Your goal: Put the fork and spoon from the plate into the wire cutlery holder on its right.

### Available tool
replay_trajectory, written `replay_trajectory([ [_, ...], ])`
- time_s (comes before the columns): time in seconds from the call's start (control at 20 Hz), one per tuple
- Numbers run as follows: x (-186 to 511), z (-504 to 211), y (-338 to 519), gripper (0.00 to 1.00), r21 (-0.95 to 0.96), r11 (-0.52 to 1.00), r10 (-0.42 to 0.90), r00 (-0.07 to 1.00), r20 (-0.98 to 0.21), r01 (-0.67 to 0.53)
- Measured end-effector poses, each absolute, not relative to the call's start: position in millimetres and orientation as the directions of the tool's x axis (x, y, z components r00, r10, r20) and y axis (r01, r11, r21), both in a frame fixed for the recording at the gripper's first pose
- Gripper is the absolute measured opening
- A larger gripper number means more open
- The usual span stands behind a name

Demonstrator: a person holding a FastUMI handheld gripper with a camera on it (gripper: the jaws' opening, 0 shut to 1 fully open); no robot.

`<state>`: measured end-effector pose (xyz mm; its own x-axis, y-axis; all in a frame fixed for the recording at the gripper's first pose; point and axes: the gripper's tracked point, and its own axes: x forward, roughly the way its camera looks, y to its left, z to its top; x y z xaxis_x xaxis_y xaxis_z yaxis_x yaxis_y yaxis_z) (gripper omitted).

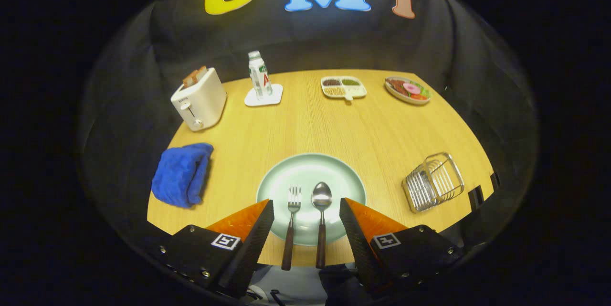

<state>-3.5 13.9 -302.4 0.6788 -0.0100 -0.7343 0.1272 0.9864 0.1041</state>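
Two utensils, the fork (291,227) and spoon (321,222), lie side by side on the plate (343,177) between the spread, empty jaws of the gripper (306,222). Closing here risks pinching both together. The wire cutlery holder (433,182) appears tipped, so a dropped piece may slide out.

My gripper (306,210) is showing two wedge-shaped fingers (248,229) with ribbed inner faces, standing spread apart. Each finger is sitting on a black angular block; the left block (195,248) is carrying a square black-and-white tag (225,241) and small silver screws along its near edge. The right block (415,246) is wearing a matching tag (385,240) and screws too. Near me, between the blocks, grey-blue clothing (296,287) is showing, with a dark cord (274,294) dangling.
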Motion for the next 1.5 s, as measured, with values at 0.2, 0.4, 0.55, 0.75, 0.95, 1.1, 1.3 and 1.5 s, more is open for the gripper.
replay_trajectory([
  [0.2, -13.0, -348.9, 9.5, 0.86, 0.066, 0.986, -0.032, 0.556, -0.831, 0.156],
  [0.4, -14.6, -375.1, 5.3, 0.86, 0.045, 0.986, -0.037, 0.481, -0.876, 0.158],
  [0.55, -8.4, -384.0, 8.3, 0.85, 0.060, 0.987, -0.014, 0.461, -0.887, 0.146],
  [0.75, -3.6, -396.2, 13.1, 0.68, 0.070, 0.991, 0.015, 0.421, -0.907, 0.114],
  [0.95, -3.6, -399.4, 17.5, 0.23, 0.129, 0.982, 0.060, 0.425, -0.903, 0.137],
  [1.1, 1.1, -393.3, 18.0, 0.12, 0.161, 0.976, 0.075, 0.465, -0.882, 0.149],
  [1.3, 1.5, -390.6, 14.7, 0.12, 0.103, 0.985, 0.025, 0.480, -0.877, 0.136],
  [1.5, 3.9, -383.8, 16.0, 0.12, 0.099, 0.983, 0.009, 0.494, -0.869, 0.157],
])
